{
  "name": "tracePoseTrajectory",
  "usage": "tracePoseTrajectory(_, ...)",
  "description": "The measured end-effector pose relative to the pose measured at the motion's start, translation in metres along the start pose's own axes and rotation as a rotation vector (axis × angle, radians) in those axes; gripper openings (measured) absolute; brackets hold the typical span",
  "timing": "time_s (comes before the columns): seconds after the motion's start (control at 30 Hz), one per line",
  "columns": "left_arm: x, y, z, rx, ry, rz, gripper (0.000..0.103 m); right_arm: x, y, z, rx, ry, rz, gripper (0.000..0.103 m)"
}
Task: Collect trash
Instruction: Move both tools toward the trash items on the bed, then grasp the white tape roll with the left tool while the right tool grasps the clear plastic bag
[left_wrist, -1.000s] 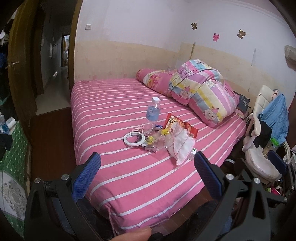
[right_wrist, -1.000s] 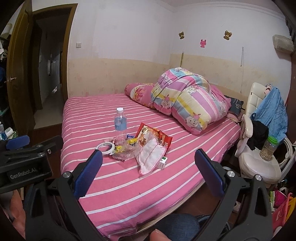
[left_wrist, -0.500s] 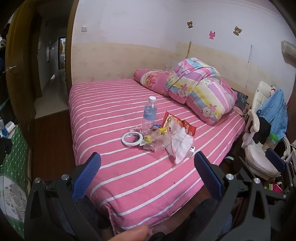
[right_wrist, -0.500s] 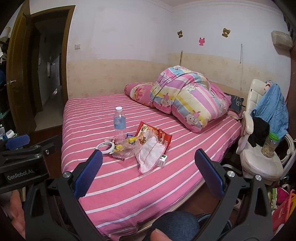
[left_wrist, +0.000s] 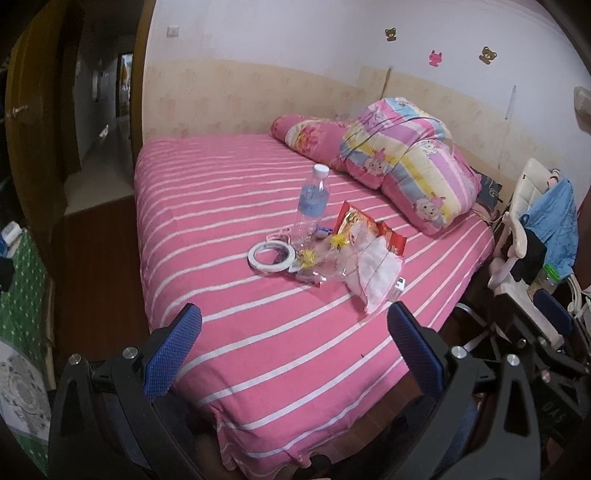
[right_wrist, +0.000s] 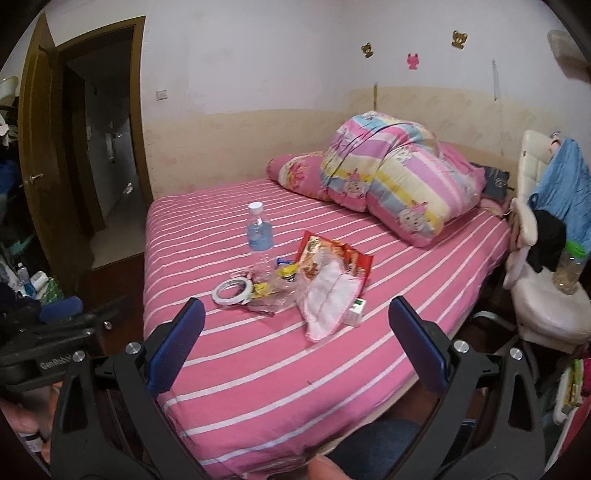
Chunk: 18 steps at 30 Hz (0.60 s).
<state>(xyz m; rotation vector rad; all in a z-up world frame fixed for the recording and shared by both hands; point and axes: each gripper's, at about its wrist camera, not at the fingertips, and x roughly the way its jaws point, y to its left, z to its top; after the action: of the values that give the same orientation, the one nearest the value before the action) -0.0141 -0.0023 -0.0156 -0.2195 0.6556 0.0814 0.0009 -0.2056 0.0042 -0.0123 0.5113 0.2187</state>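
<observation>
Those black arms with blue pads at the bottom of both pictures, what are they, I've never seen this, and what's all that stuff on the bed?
They are two handheld grippers, one in each of a person's hands, not a robot. Each carries a wide-angle camera looking forward along its two fingers, so one picture comes from the left gripper and the other from the right gripper. Both are wide open and hold nothing.

Ahead is a bed with a pink striped sheet. On it lies a small pile of trash: an upright water bottle, a tape roll, a red snack bag, a white cloth-like wrapper, a small white-and-green box and crumpled clear plastic. A folded quilt sits behind.
</observation>
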Motion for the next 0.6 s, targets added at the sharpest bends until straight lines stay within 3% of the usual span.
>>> tracePoseTrajectory(0.23,0.031,0.011,-0.001,-0.04,0.039,-0.034,0.098,0.026,0.006,-0.003,0.03,0.027,0.128,0.098)
tracePoseTrajectory(0.6,0.101,0.036,-0.002,-0.09,0.103,-0.038,0.098,0.098,0.014,-0.013,0.059,0.129,0.192,0.098)
